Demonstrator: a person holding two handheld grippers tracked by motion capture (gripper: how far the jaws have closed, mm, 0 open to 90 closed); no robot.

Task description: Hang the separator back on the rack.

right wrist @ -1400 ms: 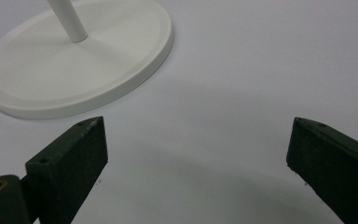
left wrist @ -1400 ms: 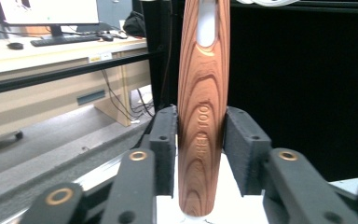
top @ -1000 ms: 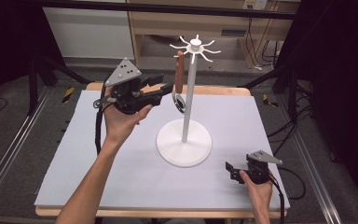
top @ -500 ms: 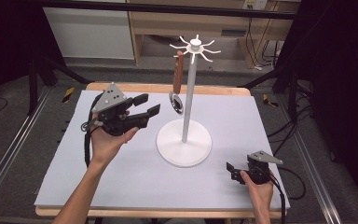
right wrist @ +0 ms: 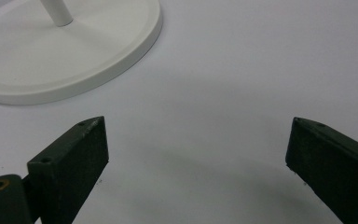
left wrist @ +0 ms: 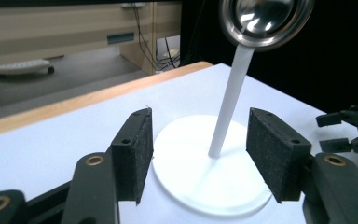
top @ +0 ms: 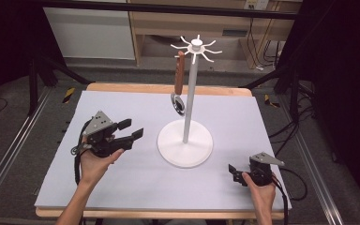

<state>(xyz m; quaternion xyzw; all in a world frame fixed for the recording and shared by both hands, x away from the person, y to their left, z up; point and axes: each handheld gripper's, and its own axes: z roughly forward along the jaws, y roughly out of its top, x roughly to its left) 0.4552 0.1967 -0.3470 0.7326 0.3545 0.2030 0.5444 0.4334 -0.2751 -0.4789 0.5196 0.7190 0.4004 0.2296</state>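
Ladle (top: 180, 84), wooden-handled with a steel bowl, is hanging from a hook of the white utensil stand (top: 185, 140) at the middle of the table (top: 272, 122), its bowl dangling just beside the stand's pole and clear of the round base. Held low over the white tabletop to the left of the stand, the left gripper (top: 130, 130) is pointing toward the base with its jaws apart; they have just been opening, and nothing is sitting between them. In the left gripper view, the shiny ladle bowl (left wrist: 265, 21) is hovering above and beyond the left gripper's pads (left wrist: 135, 151), with the stand's pole and base framed in the gap. Near the table's front right corner, the right gripper (top: 234, 172) is resting in the person's hand, its jaws standing wide and empty over bare tabletop, well apart from the stand's base (right wrist: 70, 51).
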